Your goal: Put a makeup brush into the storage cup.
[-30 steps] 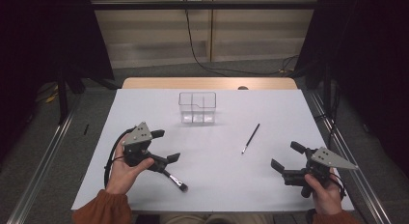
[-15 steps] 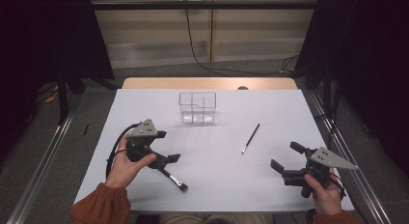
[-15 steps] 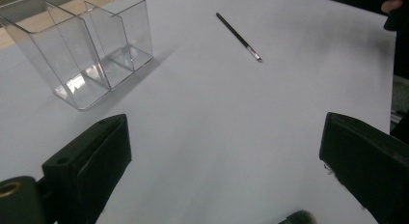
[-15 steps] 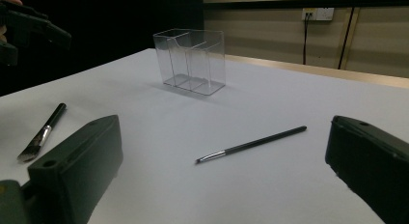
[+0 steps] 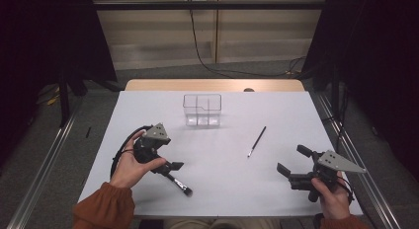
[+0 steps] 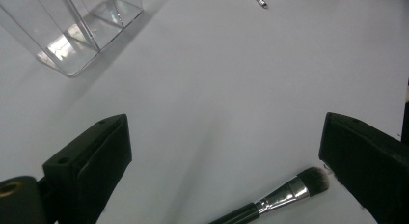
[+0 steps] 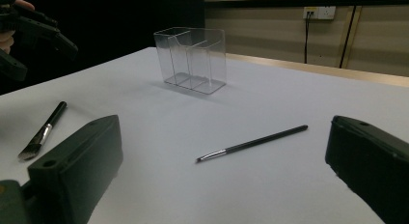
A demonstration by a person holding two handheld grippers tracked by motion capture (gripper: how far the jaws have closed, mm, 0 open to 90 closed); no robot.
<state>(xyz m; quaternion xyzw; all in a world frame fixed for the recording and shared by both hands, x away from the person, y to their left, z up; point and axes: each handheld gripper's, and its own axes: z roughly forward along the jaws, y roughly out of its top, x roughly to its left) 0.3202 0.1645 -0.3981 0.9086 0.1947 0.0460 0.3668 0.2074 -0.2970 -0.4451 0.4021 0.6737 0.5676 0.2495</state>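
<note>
We held the left gripper (image 5: 174, 171) with jaws spread over the makeup brush (image 5: 181, 184), lying near-left, not yet grasped. Right gripper (image 5: 292, 166) likewise spread, idle. Clear organizer (image 5: 202, 110) empty; thin brush (image 5: 257, 141) untouched.

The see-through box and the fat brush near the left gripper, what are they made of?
The box looks like clear hard plastic, maybe acrylic: you see straight through its walls and its edges shine. The fat brush has a shiny silver band that looks like metal, a glossy black handle, maybe plastic or painted wood, and soft dark bristles.
</note>
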